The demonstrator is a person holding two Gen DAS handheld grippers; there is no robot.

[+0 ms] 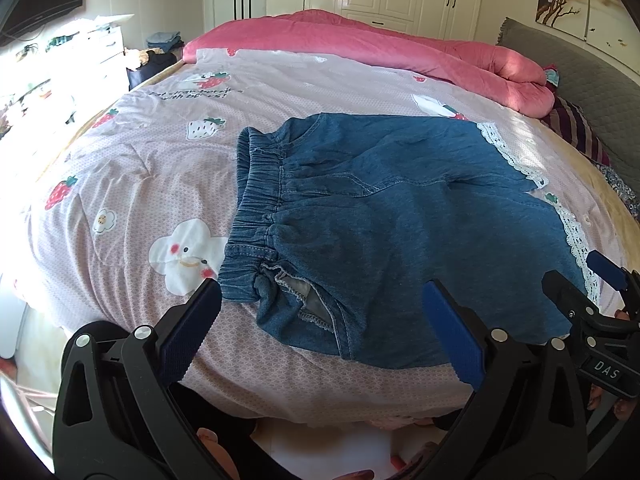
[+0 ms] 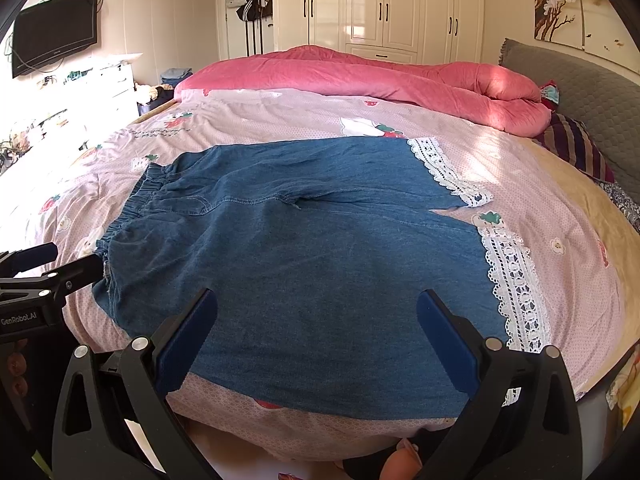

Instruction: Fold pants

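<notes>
Blue denim pants [image 1: 380,208] with an elastic waistband [image 1: 256,216] at the left and white lace hems [image 1: 576,236] at the right lie spread flat on the bed. They also show in the right wrist view [image 2: 320,248], with lace hems [image 2: 512,280]. My left gripper [image 1: 320,320] is open and empty, held above the near edge by the waistband corner. My right gripper [image 2: 316,332] is open and empty, above the near leg. Each gripper shows at the edge of the other's view.
The bed has a pink strawberry-print sheet [image 1: 132,184]. A rolled pink quilt [image 1: 400,52] lies along the far side, with a grey headboard [image 2: 592,92] and striped pillow [image 2: 576,144] at right. A dresser [image 2: 100,84], TV [image 2: 56,32] and wardrobes [image 2: 380,4] stand beyond.
</notes>
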